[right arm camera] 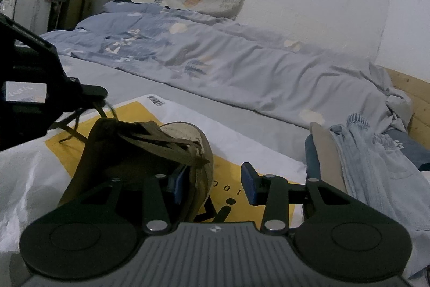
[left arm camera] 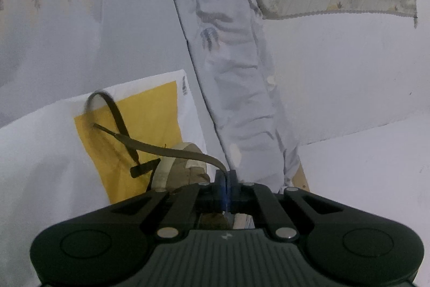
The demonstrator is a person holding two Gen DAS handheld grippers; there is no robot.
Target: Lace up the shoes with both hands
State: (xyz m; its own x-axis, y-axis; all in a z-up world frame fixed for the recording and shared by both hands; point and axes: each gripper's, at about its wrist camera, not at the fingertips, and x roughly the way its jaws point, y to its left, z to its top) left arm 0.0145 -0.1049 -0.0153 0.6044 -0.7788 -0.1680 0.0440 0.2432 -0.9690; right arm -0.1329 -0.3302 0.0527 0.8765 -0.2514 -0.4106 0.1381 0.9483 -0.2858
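The left claw [left arm camera: 226,176] is shut tight on the lace [left arm camera: 172,151]. The lace loops out from it over the yellow and white bag [left arm camera: 139,109]. The right claw [right arm camera: 213,183] is partly open, with one pad against the side of the shoe [right arm camera: 139,149]. The shoe lies on the bag, on the bed [right arm camera: 188,96].

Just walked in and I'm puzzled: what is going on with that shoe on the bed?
A person is lacing a brown shoe with two handheld grippers. The left gripper is shut on the brown lace, which runs back in a loop toward the shoe. The right gripper stands open around the shoe's side, one finger inside it, the other outside. The shoe rests on a white and yellow bag on the bed.
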